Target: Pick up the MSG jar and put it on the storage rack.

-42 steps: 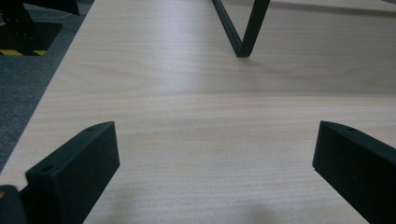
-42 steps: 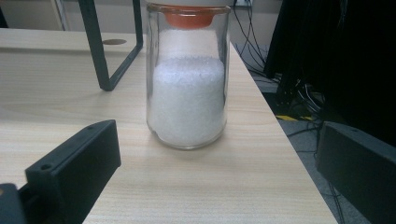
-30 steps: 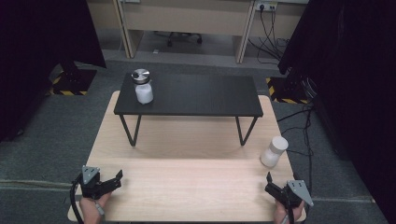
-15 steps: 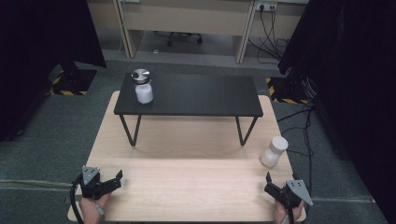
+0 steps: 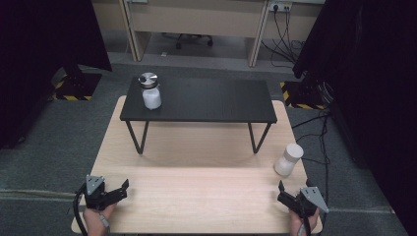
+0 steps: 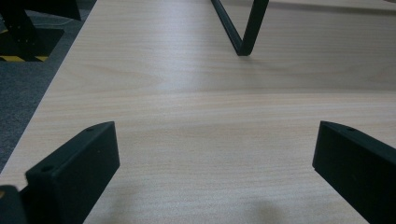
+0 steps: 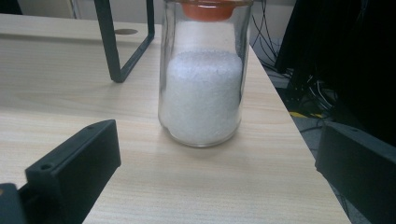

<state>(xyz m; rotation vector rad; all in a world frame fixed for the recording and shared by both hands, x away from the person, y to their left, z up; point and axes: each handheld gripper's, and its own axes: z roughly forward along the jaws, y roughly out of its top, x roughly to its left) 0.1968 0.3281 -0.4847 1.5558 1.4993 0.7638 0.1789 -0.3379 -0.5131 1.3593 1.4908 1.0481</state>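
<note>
Pale wood table [image 5: 196, 196] carries a low black stand [image 5: 206, 101], with a steel-lidded jar [image 5: 150, 92] upright on its left end. A second glass jar [image 7: 203, 74] of white grains stands upright, long axis vertical, close to the table's right edge; a careless nudge could tip it off. Right gripper [image 5: 291, 198] sits just before it, jaws wide and empty, as are the left gripper [image 5: 114, 192] jaws.
</note>
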